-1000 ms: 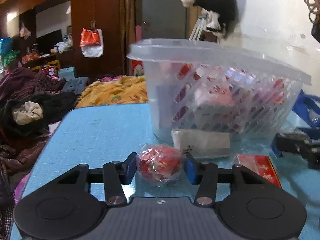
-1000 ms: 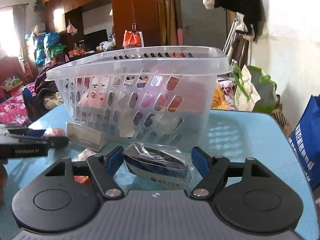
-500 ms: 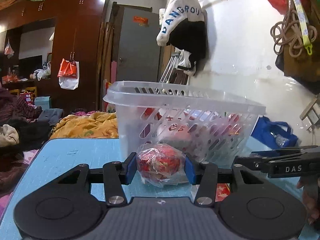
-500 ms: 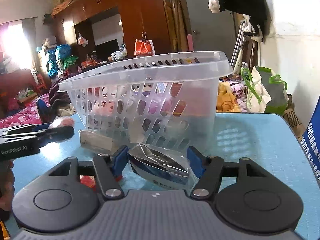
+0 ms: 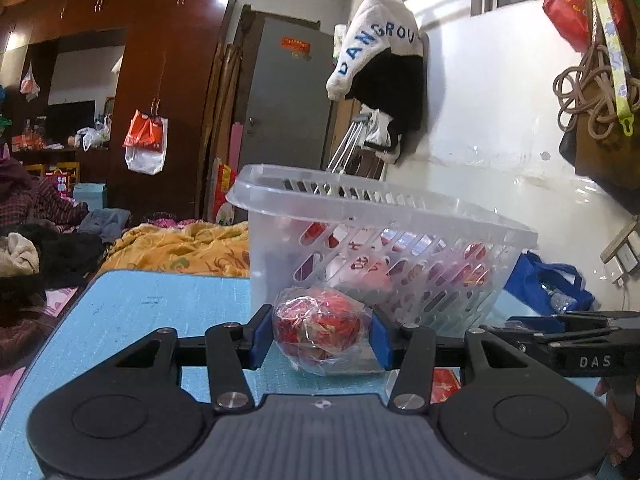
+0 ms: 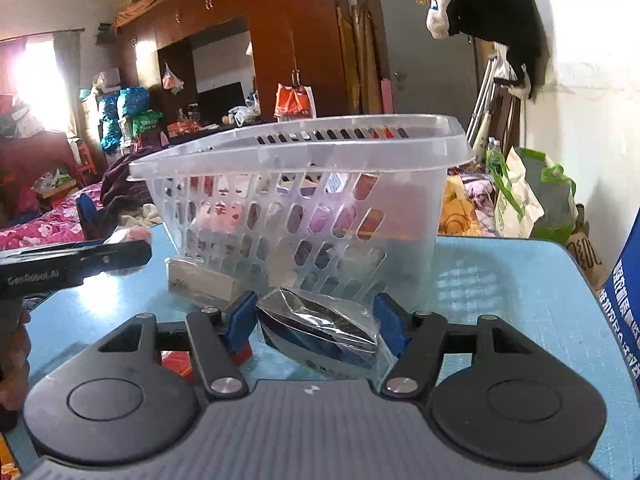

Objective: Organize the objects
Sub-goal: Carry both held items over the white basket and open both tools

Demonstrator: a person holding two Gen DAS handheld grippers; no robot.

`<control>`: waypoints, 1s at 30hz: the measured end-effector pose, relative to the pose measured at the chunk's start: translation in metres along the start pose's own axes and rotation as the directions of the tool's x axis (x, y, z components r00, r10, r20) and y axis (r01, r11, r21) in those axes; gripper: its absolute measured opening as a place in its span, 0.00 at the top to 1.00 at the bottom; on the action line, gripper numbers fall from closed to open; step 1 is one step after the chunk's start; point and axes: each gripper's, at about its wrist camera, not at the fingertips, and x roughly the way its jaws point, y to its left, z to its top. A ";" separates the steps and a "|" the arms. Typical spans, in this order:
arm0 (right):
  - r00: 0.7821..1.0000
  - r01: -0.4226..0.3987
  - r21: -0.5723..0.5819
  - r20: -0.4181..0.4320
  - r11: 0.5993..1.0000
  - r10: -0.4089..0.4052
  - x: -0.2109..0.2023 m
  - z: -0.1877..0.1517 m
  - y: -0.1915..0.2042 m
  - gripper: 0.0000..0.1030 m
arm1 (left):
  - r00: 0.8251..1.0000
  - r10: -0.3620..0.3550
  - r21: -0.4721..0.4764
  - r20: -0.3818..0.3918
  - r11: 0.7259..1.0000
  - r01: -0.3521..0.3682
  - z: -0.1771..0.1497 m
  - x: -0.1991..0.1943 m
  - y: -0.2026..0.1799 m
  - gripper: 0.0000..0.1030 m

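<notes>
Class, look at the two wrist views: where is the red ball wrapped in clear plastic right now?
In the left wrist view, the red wrapped ball sits clamped between the left gripper pads, just before the clear basket, above the blue table.

Blue table (image 6: 500,280): clear slotted basket (image 6: 304,216), pale flat packet (image 6: 200,282), red packet (image 5: 446,384).

The basket (image 5: 384,240) holds red and pink packets, but its slotted, cloudy wall blurs them past telling what they are. In the right wrist view a pale flat pack (image 6: 200,280) lies partly behind the gripper's finger, its label too small to read. A red packet (image 5: 444,384) on the table (image 5: 160,300) shows only as slivers between the gripper's links. The blue bag (image 6: 624,304) is cut by the right edge, its print unreadable. The hand (image 6: 14,364) at the left edge is mostly out of frame.
</notes>
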 end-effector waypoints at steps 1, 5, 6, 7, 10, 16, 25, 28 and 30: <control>1.000 -0.001 -0.006 0.003 1.000 0.001 -0.003 0.000 0.001 0.35 | 1.000 -0.005 0.001 0.019 1.000 0.005 0.000 -0.004 0.000 0.48; 0.998 -0.055 0.010 0.043 0.998 0.055 -0.024 0.008 0.003 0.35 | 0.995 -0.054 -0.019 0.086 0.998 0.056 0.004 -0.023 -0.002 0.49; 0.995 -0.084 0.021 0.060 0.996 0.082 -0.031 0.014 0.003 0.35 | 0.991 -0.086 -0.040 0.100 0.995 0.090 0.009 -0.029 -0.002 0.49; 0.992 -0.102 0.020 0.081 0.995 0.100 -0.037 0.022 0.005 0.35 | 0.987 -0.117 -0.056 0.114 0.991 0.124 0.016 -0.034 -0.003 0.49; 0.983 -0.079 -0.025 0.163 0.997 0.082 -0.051 0.057 0.017 0.35 | 0.972 -0.183 -0.062 0.147 0.979 0.194 0.050 -0.038 -0.011 0.49; 0.980 0.054 -0.097 0.195 0.994 -0.034 -0.009 0.126 0.021 0.35 | 0.993 -0.086 -0.062 0.079 0.994 0.091 0.115 0.018 -0.035 0.49; 0.984 0.123 -0.077 0.139 0.989 -0.111 0.026 0.118 0.010 0.00 | 0.995 0.028 -0.097 -0.095 0.995 -0.038 0.119 0.078 -0.026 0.16; 0.987 0.079 -0.005 0.137 0.997 -0.078 0.003 0.101 0.005 0.00 | 0.999 0.041 -0.032 -0.022 0.999 -0.042 0.111 0.055 -0.031 0.16; 0.990 0.028 0.000 0.138 1.000 -0.028 -0.012 0.082 0.006 0.00 | 0.999 0.042 -0.007 -0.014 0.999 -0.042 0.105 0.039 -0.035 0.16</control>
